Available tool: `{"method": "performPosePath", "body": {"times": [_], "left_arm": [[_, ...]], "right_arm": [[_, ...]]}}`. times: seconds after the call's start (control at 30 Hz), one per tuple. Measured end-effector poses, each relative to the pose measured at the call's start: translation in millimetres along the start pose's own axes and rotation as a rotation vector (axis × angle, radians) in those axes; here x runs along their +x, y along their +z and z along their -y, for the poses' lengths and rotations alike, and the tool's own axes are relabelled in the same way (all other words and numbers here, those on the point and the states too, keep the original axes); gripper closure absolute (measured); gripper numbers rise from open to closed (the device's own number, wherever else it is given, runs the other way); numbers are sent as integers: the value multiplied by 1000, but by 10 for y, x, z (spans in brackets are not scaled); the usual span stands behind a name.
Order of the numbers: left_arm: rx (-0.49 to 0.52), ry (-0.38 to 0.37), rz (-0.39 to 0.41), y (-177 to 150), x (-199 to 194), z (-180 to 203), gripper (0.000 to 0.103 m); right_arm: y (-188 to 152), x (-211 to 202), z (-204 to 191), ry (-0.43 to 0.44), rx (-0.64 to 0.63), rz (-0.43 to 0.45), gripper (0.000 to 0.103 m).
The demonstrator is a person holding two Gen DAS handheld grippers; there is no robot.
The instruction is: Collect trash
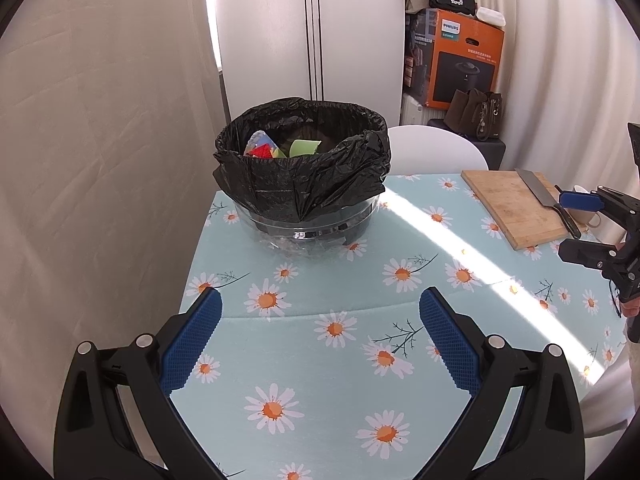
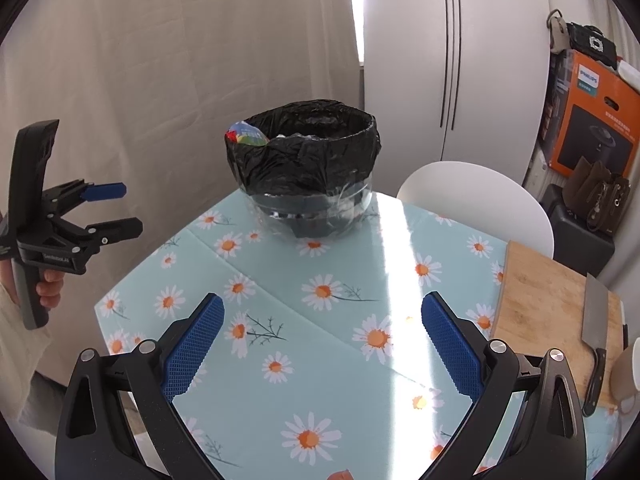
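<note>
A clear bin lined with a black bag (image 1: 304,172) stands at the far side of the daisy-print table (image 1: 320,360); colourful wrappers (image 1: 266,148) and a green scrap (image 1: 304,147) lie inside. It also shows in the right wrist view (image 2: 308,168) with a wrapper (image 2: 246,136) at its rim. My left gripper (image 1: 320,300) is open and empty above the table, well short of the bin. My right gripper (image 2: 322,304) is open and empty too. Each gripper shows in the other's view, the right one (image 1: 576,224) and the left one (image 2: 128,208).
A wooden cutting board (image 1: 516,204) with a cleaver (image 1: 546,200) lies at the table's right; it also shows in the right wrist view (image 2: 552,312). A cup (image 2: 628,376) stands beside it. A white chair (image 2: 472,200) sits behind the table. Boxes and bags (image 1: 460,60) are stacked at the back right.
</note>
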State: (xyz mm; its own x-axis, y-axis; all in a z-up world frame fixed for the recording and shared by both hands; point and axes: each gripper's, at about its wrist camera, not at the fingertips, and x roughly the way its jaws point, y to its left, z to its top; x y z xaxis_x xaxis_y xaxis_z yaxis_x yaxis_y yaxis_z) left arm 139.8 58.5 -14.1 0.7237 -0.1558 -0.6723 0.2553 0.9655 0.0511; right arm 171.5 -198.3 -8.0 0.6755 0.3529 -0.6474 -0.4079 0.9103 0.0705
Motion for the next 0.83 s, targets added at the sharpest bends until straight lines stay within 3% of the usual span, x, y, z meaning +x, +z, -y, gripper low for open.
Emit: {"method": "performPosePath", "body": {"times": [0.5,0.83], "left_arm": [[44,5,18,39,-84,101,6],[4,-22,17,4,-84,68,6]], "right_arm": [[-55,-29,14,-12,5,14,8],[-89,-84,15,-11,8,19,8]]}}
